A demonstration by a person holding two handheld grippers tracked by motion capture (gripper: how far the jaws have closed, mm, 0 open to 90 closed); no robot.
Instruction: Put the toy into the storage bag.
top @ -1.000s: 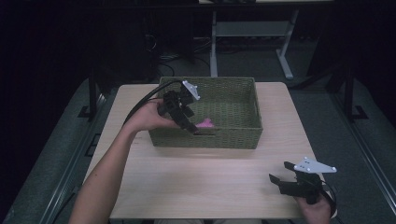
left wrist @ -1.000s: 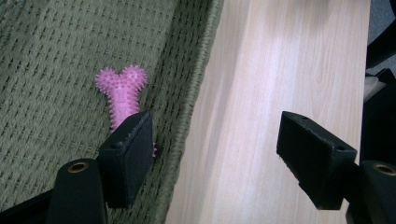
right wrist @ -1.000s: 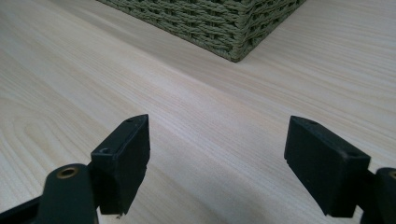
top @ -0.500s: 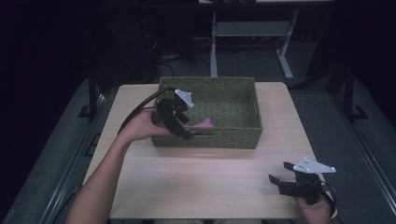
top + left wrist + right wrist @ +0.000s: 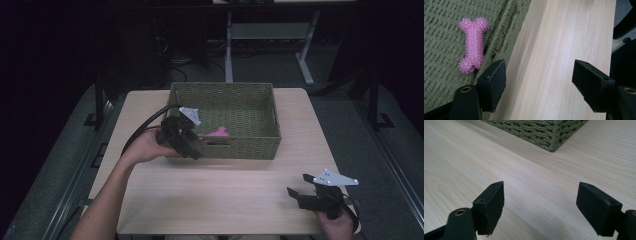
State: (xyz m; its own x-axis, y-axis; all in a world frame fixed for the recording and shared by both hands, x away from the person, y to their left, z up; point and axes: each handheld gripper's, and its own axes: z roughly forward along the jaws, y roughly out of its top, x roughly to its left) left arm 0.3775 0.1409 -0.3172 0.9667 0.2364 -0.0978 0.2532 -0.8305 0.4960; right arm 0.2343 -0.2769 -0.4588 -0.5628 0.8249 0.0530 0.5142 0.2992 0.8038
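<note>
Pink spiky rubber bone toy [image 5: 473, 44] lies flat inside the green woven basket [image 5: 250, 100], close to its near wall, its long axis running almost along that wall. Your left gripper [image 5: 192, 145] hovers over the basket's near edge, released and empty. Your right gripper [image 5: 540, 207] rests apart over the light wooden table [image 5: 220, 195], jaws spread, grasping nothing.
</note>
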